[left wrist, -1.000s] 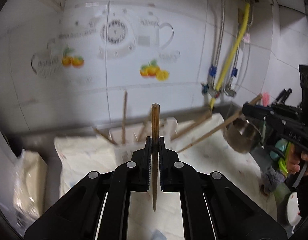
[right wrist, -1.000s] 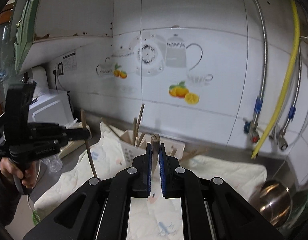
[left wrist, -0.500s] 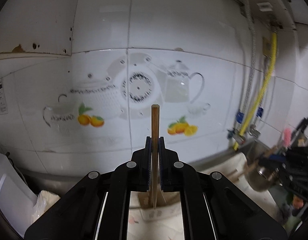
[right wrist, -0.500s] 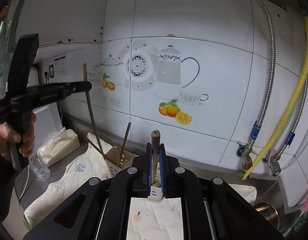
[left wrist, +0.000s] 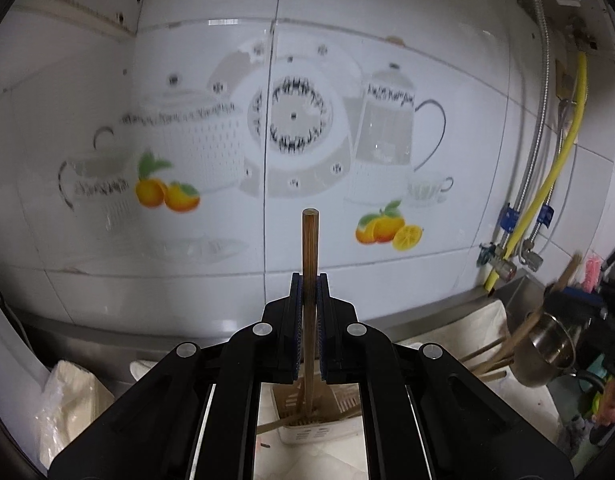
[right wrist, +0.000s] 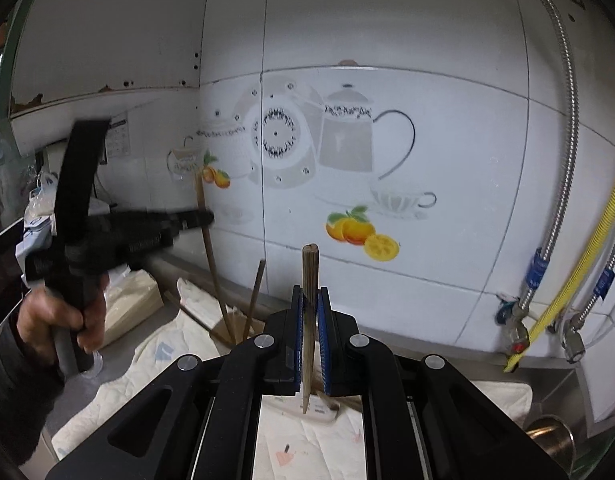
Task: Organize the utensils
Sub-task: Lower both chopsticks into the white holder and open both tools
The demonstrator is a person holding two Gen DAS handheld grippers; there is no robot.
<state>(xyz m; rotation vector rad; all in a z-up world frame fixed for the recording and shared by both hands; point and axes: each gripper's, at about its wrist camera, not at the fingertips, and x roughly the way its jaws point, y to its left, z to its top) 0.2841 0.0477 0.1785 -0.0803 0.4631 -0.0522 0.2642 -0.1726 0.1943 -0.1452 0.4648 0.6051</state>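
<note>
My left gripper (left wrist: 309, 292) is shut on a brown wooden chopstick (left wrist: 310, 248) held upright; its lower tip reaches into a white slotted utensil holder (left wrist: 315, 426) on the cloth below. Several chopsticks lean out of the holder to the right (left wrist: 487, 360). My right gripper (right wrist: 310, 304) is shut on another upright wooden chopstick (right wrist: 310, 272) above the holder's white rim (right wrist: 319, 414). The left gripper shows in the right wrist view (right wrist: 205, 218), with its chopstick (right wrist: 211, 264) going down toward the holder.
A tiled wall with teapot and orange decals (left wrist: 299, 132) stands close behind. Yellow hose and metal pipes (right wrist: 567, 280) hang at right. A steel pot (left wrist: 547, 348) sits at right. A patterned cloth (right wrist: 147, 360) covers the counter. A plastic-wrapped bundle (left wrist: 67, 400) lies at left.
Both grippers have moved closer to the wall and over the holder. The left chopstick's tip now sits in the holder. The left gripper has dropped lower in the right wrist view.
</note>
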